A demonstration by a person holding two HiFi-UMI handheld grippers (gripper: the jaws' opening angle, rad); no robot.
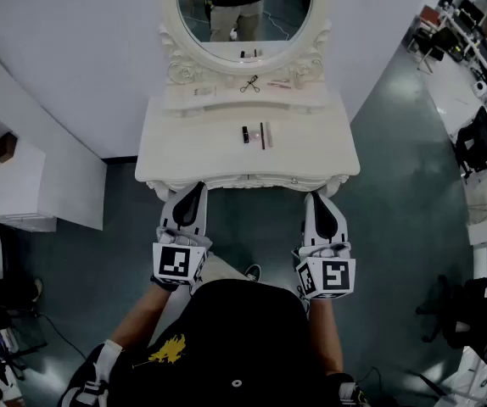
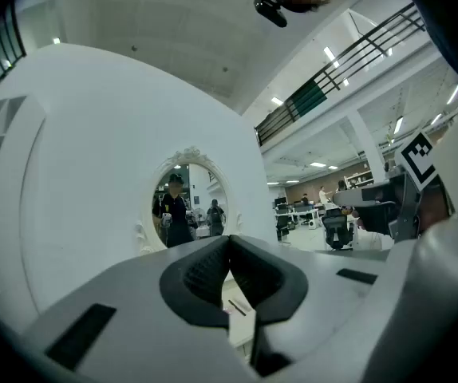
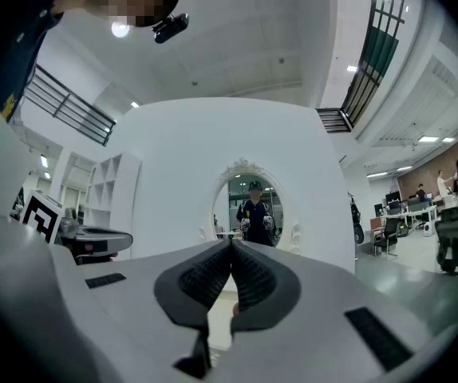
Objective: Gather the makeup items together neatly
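Bench [image 1: 184, 155]: a white dressing bench straight ahead of the person, at 12 o'clock in the head view; most of its top is bare.
Mirror [image 1: 243, 7]: an oval in a carved white frame, upright at the far edge of the bench.
Shelf [image 1: 226, 98]: a raised ledge under the mirror, beyond the main surface.
Left hand-held gripper [image 1: 194, 186]: clenched on nothing, its dark pads pressed together in the left gripper view [image 2: 229, 242]. It hovers just short of the bench's near edge.
Right hand-held gripper [image 1: 318, 195]: also clenched and empty, pads meeting in its own view [image 3: 230, 246]. It sits at the near edge, level with the left one.
Shelf items: a scissor-like lash tool [image 1: 249, 84] in the middle, a pink-toned piece [image 1: 279, 85] at its 3 o'clock and a pale piece [image 1: 203, 91] at its 9 o'clock; the last two are too small to name.
Bench items: a thin dark stick [image 1: 262, 135] with a pale stick [image 1: 268, 133] touching or just beside it, and a short dark tube [image 1: 245, 134] near at their 9 o'clock.
Long axis: both sticks run 12 to 6 o'clock, end-on to the person.
Bearing: the bench trio lies at about 1 o'clock from the left gripper and 11 o'clock from the right.
Nearer hand: about equal; the tube favours the left, the sticks the right.
Likely need: the jaws must open first, then close across a stick's width.
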